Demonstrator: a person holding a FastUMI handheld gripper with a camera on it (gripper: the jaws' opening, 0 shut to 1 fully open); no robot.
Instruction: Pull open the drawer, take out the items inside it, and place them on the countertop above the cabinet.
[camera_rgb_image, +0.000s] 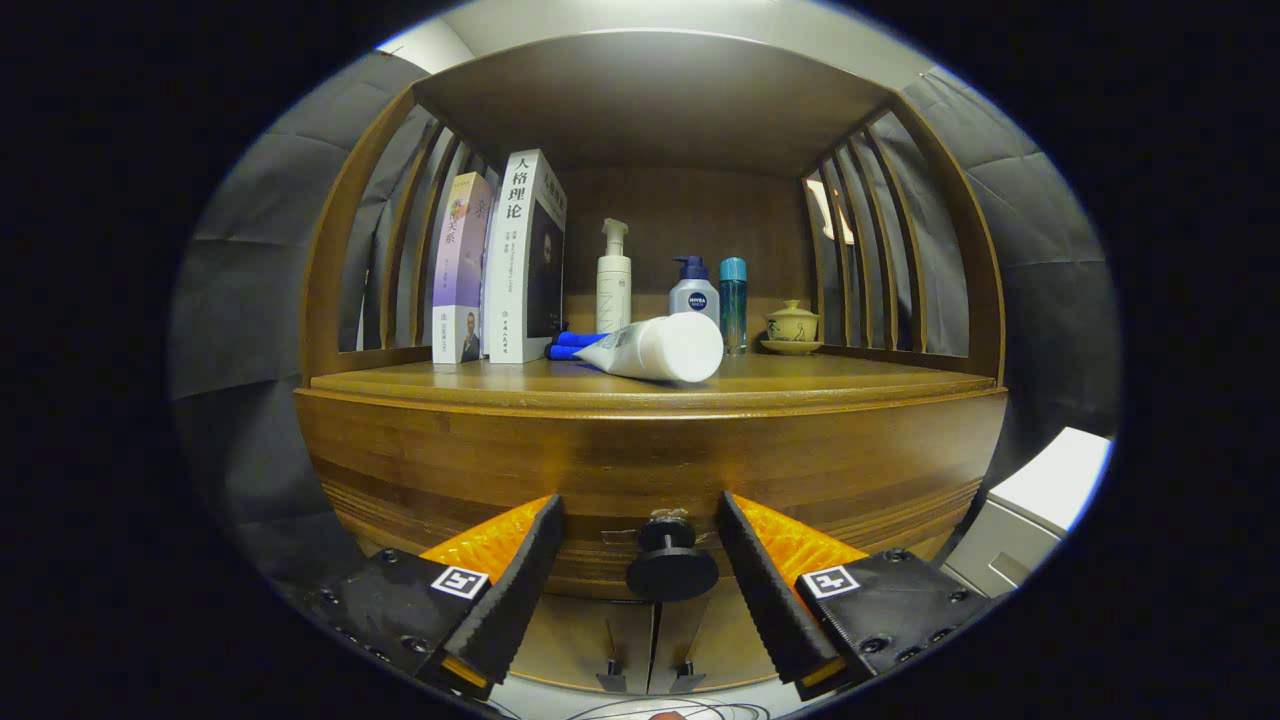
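Note:
A brown wooden cabinet's drawer front (650, 470) faces me, closed as far as I can see, with a dark round knob (672, 565) at its lower middle. My gripper (640, 520) is open, its two fingers standing on either side of the knob without touching it. On the countertop (480, 378) above lies a white tube (660, 347) on its side, with a blue item (572, 344) behind it. The drawer's inside is hidden.
Two upright books (505, 265) stand at the countertop's left. At the back are a white pump bottle (613, 280), a blue-capped pump bottle (694, 290), a slim teal bottle (733, 300) and a small lidded ceramic cup (792, 326). Slatted wooden sides and a shelf roof enclose the countertop.

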